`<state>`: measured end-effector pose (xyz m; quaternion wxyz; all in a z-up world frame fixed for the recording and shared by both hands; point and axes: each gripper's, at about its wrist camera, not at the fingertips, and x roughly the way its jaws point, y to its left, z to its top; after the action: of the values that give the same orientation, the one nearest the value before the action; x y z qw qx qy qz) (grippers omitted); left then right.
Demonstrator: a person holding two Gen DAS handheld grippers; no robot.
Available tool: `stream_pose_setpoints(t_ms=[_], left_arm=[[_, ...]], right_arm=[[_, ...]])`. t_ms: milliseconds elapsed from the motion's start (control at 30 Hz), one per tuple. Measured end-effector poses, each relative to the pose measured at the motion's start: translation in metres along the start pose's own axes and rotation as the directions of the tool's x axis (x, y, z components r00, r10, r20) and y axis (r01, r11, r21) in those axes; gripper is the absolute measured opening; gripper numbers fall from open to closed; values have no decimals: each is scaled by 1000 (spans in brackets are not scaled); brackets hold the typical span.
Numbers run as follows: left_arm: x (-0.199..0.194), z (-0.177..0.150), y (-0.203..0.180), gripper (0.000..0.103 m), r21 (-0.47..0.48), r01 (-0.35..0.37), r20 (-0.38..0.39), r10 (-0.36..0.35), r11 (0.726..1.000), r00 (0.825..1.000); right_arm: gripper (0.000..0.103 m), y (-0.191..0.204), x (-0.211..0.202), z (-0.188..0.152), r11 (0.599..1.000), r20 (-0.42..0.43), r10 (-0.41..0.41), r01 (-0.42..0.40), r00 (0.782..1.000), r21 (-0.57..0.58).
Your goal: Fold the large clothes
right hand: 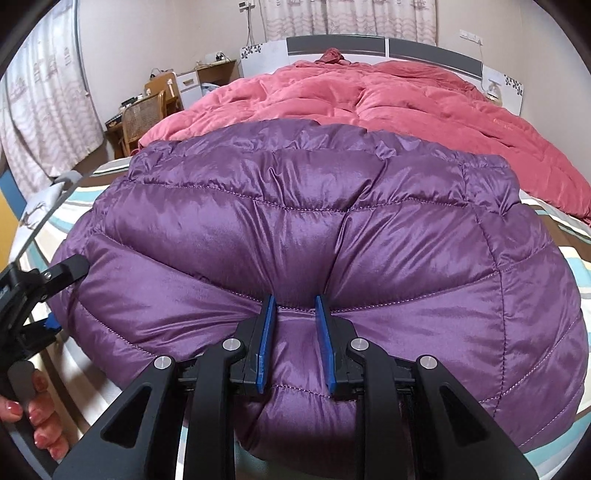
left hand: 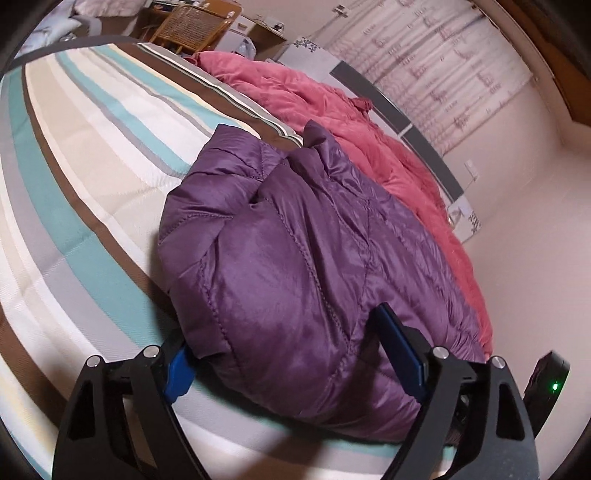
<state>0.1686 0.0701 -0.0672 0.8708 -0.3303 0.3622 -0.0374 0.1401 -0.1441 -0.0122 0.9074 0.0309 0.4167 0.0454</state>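
A puffy purple down jacket (left hand: 295, 243) lies bunched on the striped bed sheet (left hand: 92, 177). My left gripper (left hand: 282, 332) straddles the jacket's near end with its jaws wide. One blue pad (left hand: 181, 373) sits at the jacket's edge and the other (left hand: 400, 347) rests on top. Neither pad visibly squeezes the fabric. In the right wrist view the jacket (right hand: 314, 229) fills the middle. My right gripper (right hand: 295, 314) is shut on a pinched fold of its near edge. The left gripper (right hand: 68, 295) brackets the jacket's left edge, held by a person's hand (right hand: 37, 417).
A rumpled pink quilt (right hand: 369, 96) covers the far half of the bed up to the grey and white headboard (right hand: 369, 44). A wicker chair (right hand: 142, 114) and a desk (right hand: 214, 72) stand at the far left. Curtains (right hand: 351, 18) hang behind the bed.
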Motion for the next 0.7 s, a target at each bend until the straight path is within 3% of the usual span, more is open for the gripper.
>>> stream_pose_setpoints(t_ms=[300,467,700], left_arm=[[13,5,5,60,-66,15,12,-14,998,1000],[16,10,3,31,-73,27,25,-25,997,999],[-1,16,-15,20,-4,63,86,-63,998,994]], right_arm=[[22,-4,-3,-2,1000,12,4,-4,1000,10],[22,-3,-3,-3,1000,18,5,-5,1000,14],[22,-4,-5,-3,1000,21,9,-10,1000,21]])
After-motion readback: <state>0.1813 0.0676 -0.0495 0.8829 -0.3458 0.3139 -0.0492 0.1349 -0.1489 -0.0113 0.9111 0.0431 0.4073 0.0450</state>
